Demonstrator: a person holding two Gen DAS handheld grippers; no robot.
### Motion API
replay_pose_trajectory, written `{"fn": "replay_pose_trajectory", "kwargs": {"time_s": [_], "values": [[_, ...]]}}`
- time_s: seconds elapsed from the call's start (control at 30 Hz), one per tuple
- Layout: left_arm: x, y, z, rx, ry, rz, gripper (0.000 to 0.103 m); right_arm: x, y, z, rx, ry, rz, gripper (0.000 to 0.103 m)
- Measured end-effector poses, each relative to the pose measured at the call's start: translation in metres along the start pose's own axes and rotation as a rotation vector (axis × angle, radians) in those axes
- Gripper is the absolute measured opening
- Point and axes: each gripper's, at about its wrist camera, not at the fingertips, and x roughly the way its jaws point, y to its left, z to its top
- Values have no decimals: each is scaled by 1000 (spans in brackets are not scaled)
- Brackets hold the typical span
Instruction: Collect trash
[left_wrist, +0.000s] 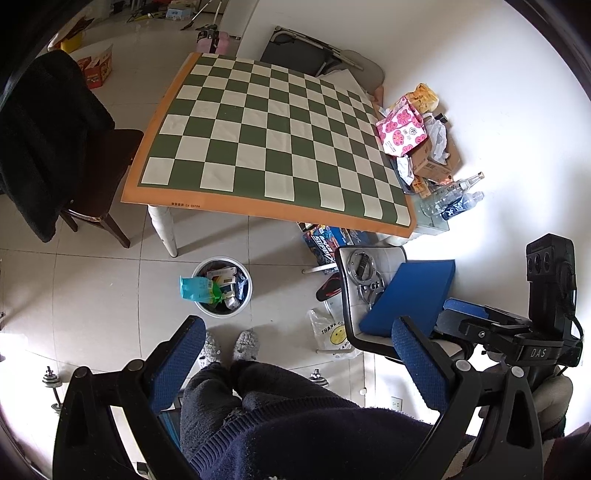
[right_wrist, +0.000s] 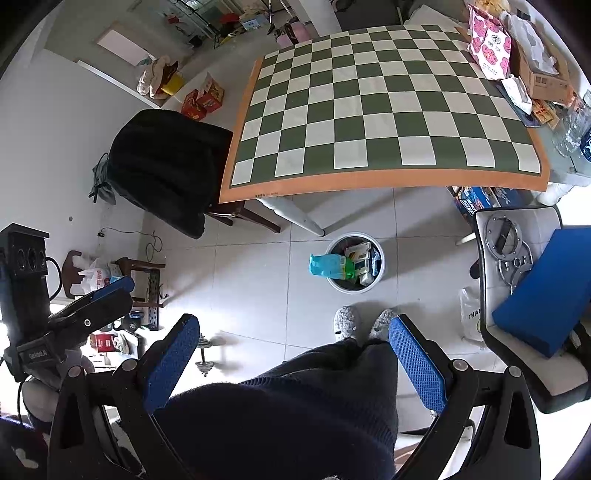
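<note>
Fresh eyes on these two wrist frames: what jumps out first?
The green-and-white checkered mat with an orange border covers the table and fills the upper middle of both views. Below its near edge a white trash bin stands on the tiled floor, stuffed with packaging, a teal bag poking over its rim. Both grippers, left and right, hang open and empty above the person's grey slippers.

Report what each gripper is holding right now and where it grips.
Nothing is held: the left gripper and right gripper are both open, with only the person's legs behind them.
</note>
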Motion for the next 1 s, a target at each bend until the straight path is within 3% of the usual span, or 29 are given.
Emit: {"fn": "replay_pose_trajectory", "kwargs": {"time_s": [1.0], "values": [[-2, 3, 2, -13, 0, -5, 103, -4, -1, -7, 2, -1, 6, 103]]}}
